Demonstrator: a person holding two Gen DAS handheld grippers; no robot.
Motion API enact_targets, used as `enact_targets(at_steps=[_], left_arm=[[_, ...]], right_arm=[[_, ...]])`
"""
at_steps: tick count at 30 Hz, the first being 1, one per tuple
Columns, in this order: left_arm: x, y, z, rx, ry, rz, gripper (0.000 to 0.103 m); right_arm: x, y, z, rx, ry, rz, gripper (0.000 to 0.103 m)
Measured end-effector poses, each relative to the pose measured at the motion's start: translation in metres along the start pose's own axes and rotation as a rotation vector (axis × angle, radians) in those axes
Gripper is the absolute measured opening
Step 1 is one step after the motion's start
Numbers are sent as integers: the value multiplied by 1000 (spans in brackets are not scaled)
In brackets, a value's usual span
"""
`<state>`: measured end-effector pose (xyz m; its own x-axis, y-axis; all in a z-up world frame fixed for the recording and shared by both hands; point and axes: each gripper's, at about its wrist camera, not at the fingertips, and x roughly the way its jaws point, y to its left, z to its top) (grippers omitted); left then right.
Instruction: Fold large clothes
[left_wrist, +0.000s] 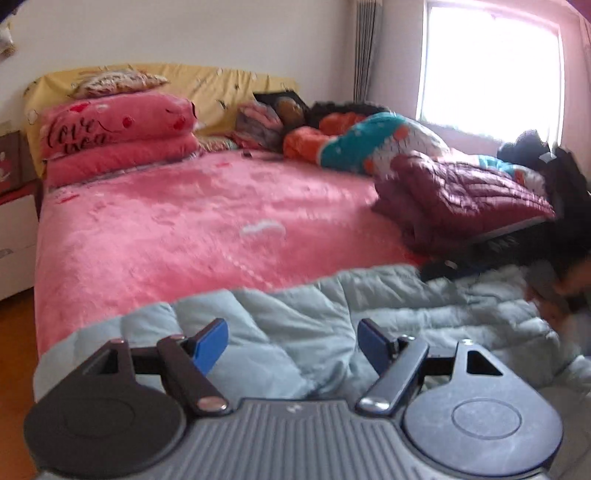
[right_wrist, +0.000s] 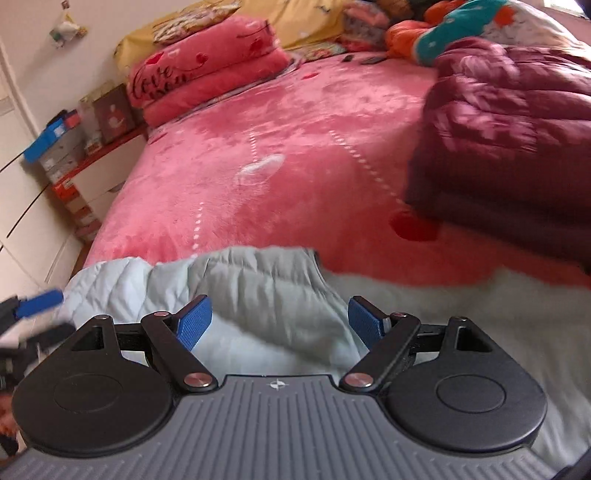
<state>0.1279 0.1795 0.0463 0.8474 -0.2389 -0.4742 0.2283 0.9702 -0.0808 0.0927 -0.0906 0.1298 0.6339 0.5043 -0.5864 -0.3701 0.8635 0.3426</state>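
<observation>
- Now the left gripper (left_wrist: 291, 341) hangs over a pale grey-blue quilted jacket (left_wrist: 332, 314) with its blue pads (left_wrist: 211, 345) wide apart and nothing between them.
- Likewise the right gripper (right_wrist: 280, 321) has its pads (right_wrist: 195, 323) spread wide and bare, above the same jacket (right_wrist: 258, 291).
- That jacket lies crumpled across the near edge of a bed with a pink fleece cover (left_wrist: 184, 221).
- Further back, a dark red padded coat (left_wrist: 461, 192) sits folded on the bed, apart from the jacket.
- Folded pink blankets (left_wrist: 118, 136) are stacked by the yellow headboard (left_wrist: 221, 85).
</observation>
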Motion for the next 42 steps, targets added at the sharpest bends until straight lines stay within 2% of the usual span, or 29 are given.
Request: enact_targets(at_steps=[4, 5, 6, 7, 9, 10, 12, 15, 20, 25, 27, 29, 31, 32, 33, 34, 35, 38, 42], left_arm=[[3, -1, -3, -27, 20, 38, 79], [-1, 0, -4, -43, 23, 48, 80], [-2, 5, -4, -63, 26, 58, 81], [0, 9, 0, -84, 29, 68, 82], [3, 14, -1, -127, 36, 97, 83], [3, 16, -2, -144, 41, 118, 83], [2, 19, -3, -158, 44, 148, 83], [1, 22, -4, -168, 46, 178, 85], [1, 33, -5, -229, 57, 161, 85], [1, 40, -6, -272, 80, 122, 86], [1, 45, -7, -318, 89, 67, 86], [0, 49, -9, -371, 98, 12, 86], [-2, 51, -10, -399, 103, -44, 86], [-3, 51, -10, -404, 106, -69, 86], [-5, 49, -10, -398, 101, -74, 86], [-8, 47, -9, -382, 94, -80, 86], [-12, 45, -8, -363, 85, -91, 86], [-27, 39, -5, -319, 42, -112, 86], [-54, 29, -5, -231, -4, -131, 86]], right_arm=[[41, 1, 8, -46, 89, -5, 100], [49, 2, 7, -63, 116, -1, 93], [55, 6, 5, -87, 128, -6, 78], [57, 11, 2, -109, 127, -7, 70], [57, 18, -1, -133, 106, -9, 42], [56, 18, -1, -145, 92, -26, 38], [59, 21, 1, -165, 65, -71, 24], [72, 29, 13, -217, 14, -157, 14], [91, 32, 29, -297, -67, -297, 9], [115, 27, 47, -344, -109, -398, 9], [125, 22, 46, -351, -98, -425, 9], [132, 15, 45, -327, -72, -413, 11], [127, 12, 44, -289, -84, -423, 19], [121, 9, 45, -255, -91, -419, 34], [114, 9, 46, -227, -104, -422, 55], [103, 9, 47, -203, -132, -425, 63], [87, 9, 48, -178, -166, -422, 69], [36, 6, 46, -95, -226, -391, 72], [-45, 4, 20, -15, -299, -358, 89]])
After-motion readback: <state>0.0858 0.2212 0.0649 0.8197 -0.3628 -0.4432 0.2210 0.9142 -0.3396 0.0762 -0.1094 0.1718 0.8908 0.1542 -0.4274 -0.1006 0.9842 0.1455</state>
